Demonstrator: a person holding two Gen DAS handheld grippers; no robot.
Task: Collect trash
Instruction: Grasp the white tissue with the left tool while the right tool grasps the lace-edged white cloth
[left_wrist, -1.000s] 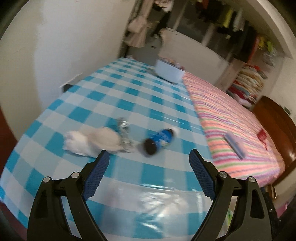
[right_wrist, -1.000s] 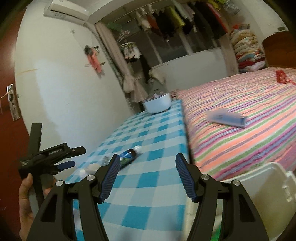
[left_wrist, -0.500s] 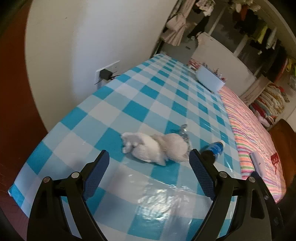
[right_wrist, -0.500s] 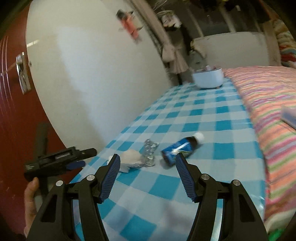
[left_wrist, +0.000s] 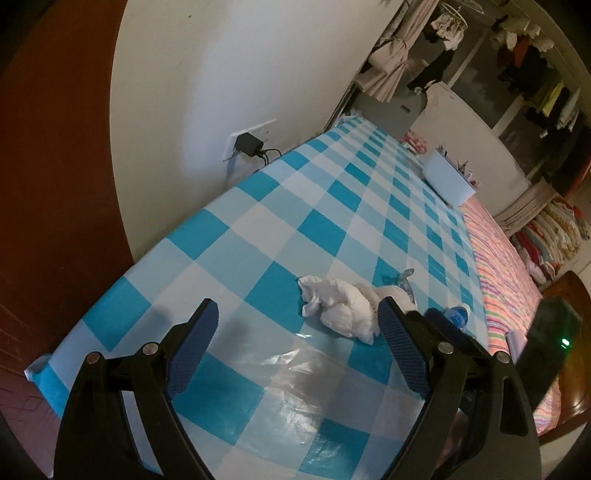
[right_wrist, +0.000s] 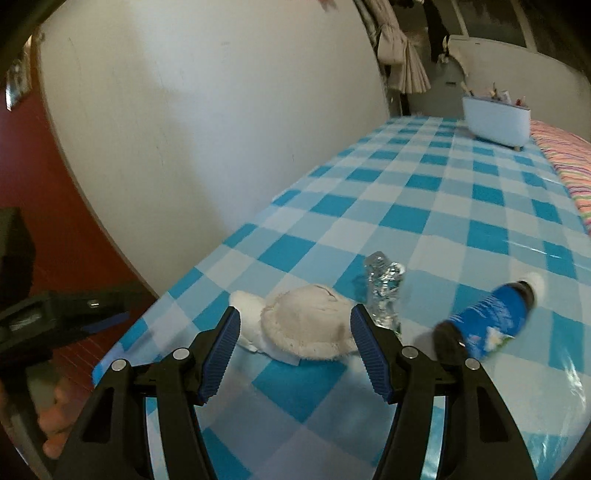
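Observation:
A small pile of trash lies near the front of the blue-checked table (left_wrist: 325, 229). It holds a crumpled white tissue (left_wrist: 340, 306), a round off-white pad (right_wrist: 306, 325), a crushed clear plastic bottle (right_wrist: 384, 288) and a dark bottle with a blue label (right_wrist: 487, 325). My left gripper (left_wrist: 297, 321) is open wide above the table, with the tissue just inside its right finger and untouched. My right gripper (right_wrist: 295, 321) is open too, hovering short of the pad, nothing between its pads. The left gripper (right_wrist: 103, 314) shows at the left edge of the right wrist view.
A white tub (right_wrist: 495, 122) with small items stands at the table's far end. A wall (right_wrist: 207, 122) with a socket and black plug (left_wrist: 249, 144) runs along the table's left side. A striped bed (left_wrist: 495, 280) borders the right. A hand (right_wrist: 48, 424) holds the left gripper.
Both grippers have swung left and come lower toward the trash pile. In the right wrist view the pad now sits between the fingers; the bed and white bin have left that view.

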